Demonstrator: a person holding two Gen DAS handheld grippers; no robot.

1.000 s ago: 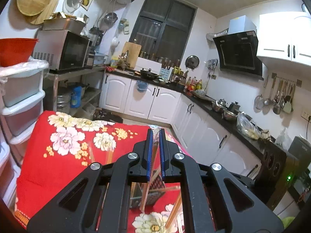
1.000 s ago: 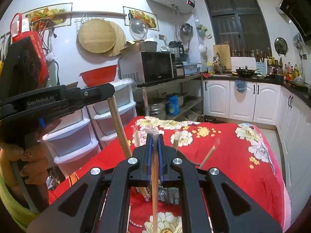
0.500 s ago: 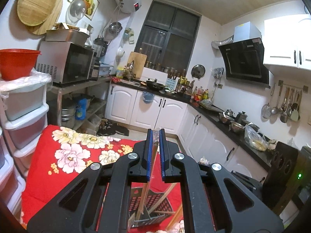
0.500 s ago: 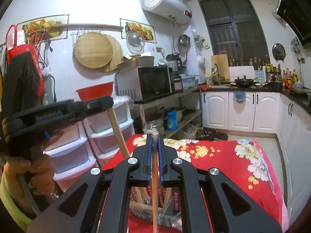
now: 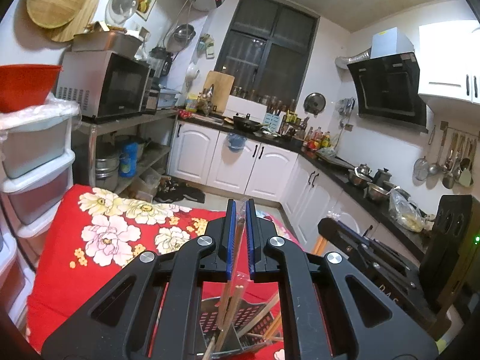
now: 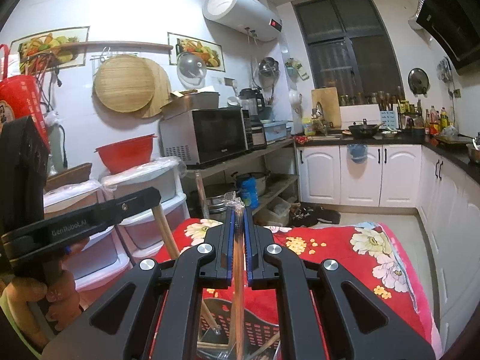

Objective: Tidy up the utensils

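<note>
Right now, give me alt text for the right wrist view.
The right tongs are shut on wrapped chopsticks, held upright over a perforated utensil basket on a red floral tablecloth. At left, the left tongs hold more chopsticks.

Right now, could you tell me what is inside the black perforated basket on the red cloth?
Inside the basket, several wooden chopsticks lean at angles, and a clear divider shows. Both grippers cover the basket's floor and near side, so anything lying there cannot be seen.

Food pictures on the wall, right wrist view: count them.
2. One food picture hangs far left, above the red bag; the other is beside the glass lid. Others may be out of frame.
</note>
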